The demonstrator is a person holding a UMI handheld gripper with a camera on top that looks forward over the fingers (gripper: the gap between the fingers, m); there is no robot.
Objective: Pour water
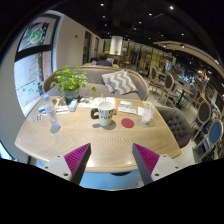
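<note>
The gripper hangs above the near edge of a round wooden table, its two fingers spread wide with nothing between them; the purple pads face each other across bare tabletop. It holds nothing yet, so the pouring has not begun.

Well beyond the fingers and slightly to their left stands a clear bottle, upright near the far left side of the table, which looks like the water to be poured. Straight ahead of the fingers, about mid-table, sits a white mug with dark markings, a likely receiver, standing open side up. Just to the right of the mug lies a small red coaster, and further right a small pale cup. A leafy potted plant stands behind the bottle, with some papers beside it.

The wide opening suits an approach to the bottle, which is probably the next thing to reach for.
</note>
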